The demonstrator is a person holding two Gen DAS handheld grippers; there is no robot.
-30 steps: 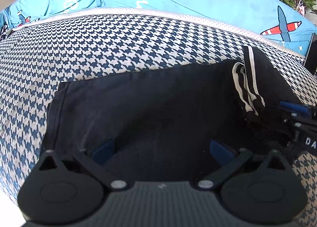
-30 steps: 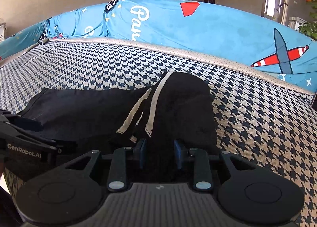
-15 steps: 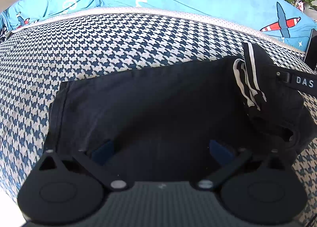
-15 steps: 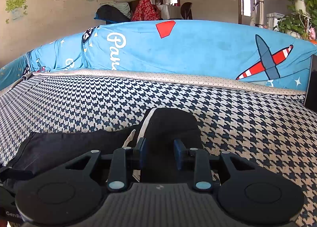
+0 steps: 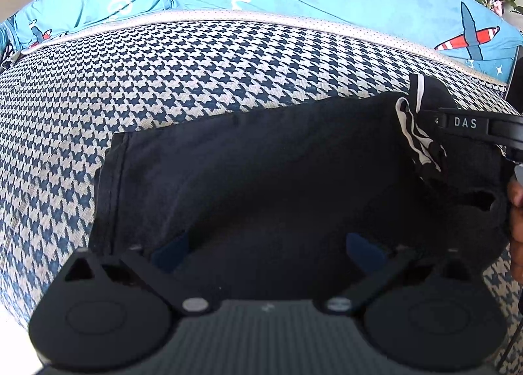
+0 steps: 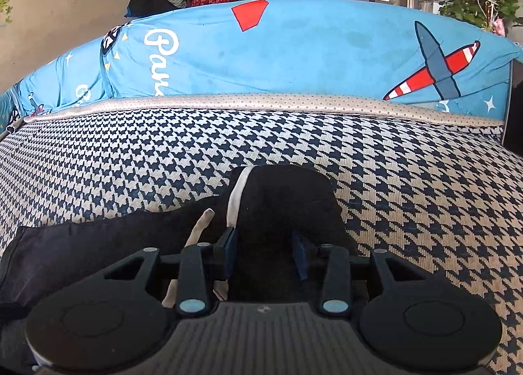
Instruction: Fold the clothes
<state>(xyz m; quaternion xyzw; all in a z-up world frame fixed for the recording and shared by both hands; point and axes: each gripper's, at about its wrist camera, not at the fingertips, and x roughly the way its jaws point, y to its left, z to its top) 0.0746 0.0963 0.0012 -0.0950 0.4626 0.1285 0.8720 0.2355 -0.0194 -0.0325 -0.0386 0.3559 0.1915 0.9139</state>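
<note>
Left wrist view: the left claw (image 5: 266, 249) stands wide apart and empty over the near edge of the black garment (image 5: 261, 178), whose length runs sideways across the houndstooth bed (image 5: 196, 74) toward its right. Right wrist view: the right claw (image 6: 266, 252), its jaws just opening, has the striped bunched end (image 6: 281, 198) between them, so this claw is nearer that end.

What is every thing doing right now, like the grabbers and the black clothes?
black garment, spread flat, striped end bunched up.
left hand-held gripper, open above the garment.
right hand-held gripper, jaws just been opening, pads touching the bunched end.
houndstooth mat, smooth under the garment.
</note>
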